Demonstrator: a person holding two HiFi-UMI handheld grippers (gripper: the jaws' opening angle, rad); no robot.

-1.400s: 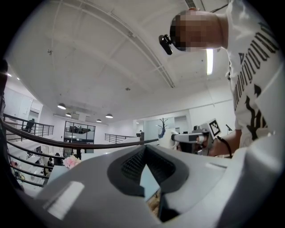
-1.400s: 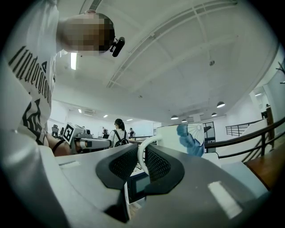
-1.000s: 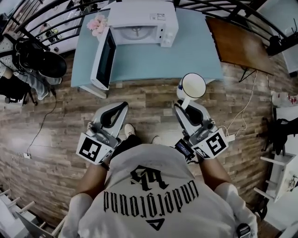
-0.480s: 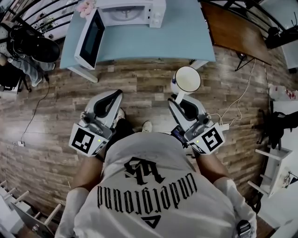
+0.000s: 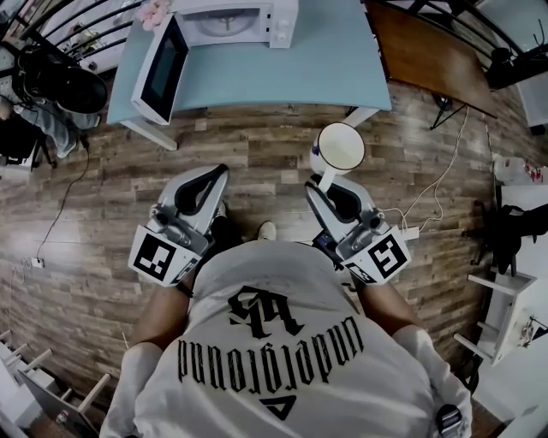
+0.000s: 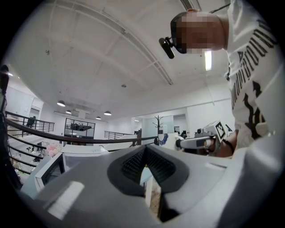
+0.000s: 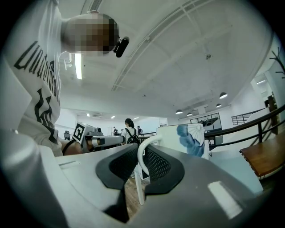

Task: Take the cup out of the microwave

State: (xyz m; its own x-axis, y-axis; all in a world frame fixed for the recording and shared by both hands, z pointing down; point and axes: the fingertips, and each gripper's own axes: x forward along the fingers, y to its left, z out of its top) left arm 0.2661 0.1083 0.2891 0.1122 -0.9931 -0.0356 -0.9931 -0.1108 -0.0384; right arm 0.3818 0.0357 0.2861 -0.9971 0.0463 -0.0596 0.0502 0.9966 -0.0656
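The white cup (image 5: 340,147) with a blue pattern (image 7: 189,138) hangs over the wooden floor, in front of the light blue table (image 5: 325,64). My right gripper (image 5: 324,183) is shut on its thin white handle (image 7: 140,162). The white microwave (image 5: 231,19) stands at the table's far left. Its door (image 5: 158,67) is swung wide open, and the cavity looks empty. My left gripper (image 5: 219,173) is level beside the right one, also off the table, and its jaws are closed on nothing. In the left gripper view the left gripper (image 6: 144,149) points toward the microwave (image 6: 73,156).
A brown wooden table (image 5: 432,56) adjoins the blue one on the right. A person in black (image 5: 56,85) sits at the far left by a curved railing (image 5: 77,26). A cable (image 5: 437,192) trails over the floor at the right, near white shelving (image 5: 514,308).
Both grippers, with the cup in the right one, have drawn back from the table. The table and microwave now sit farther up and left in the head view.
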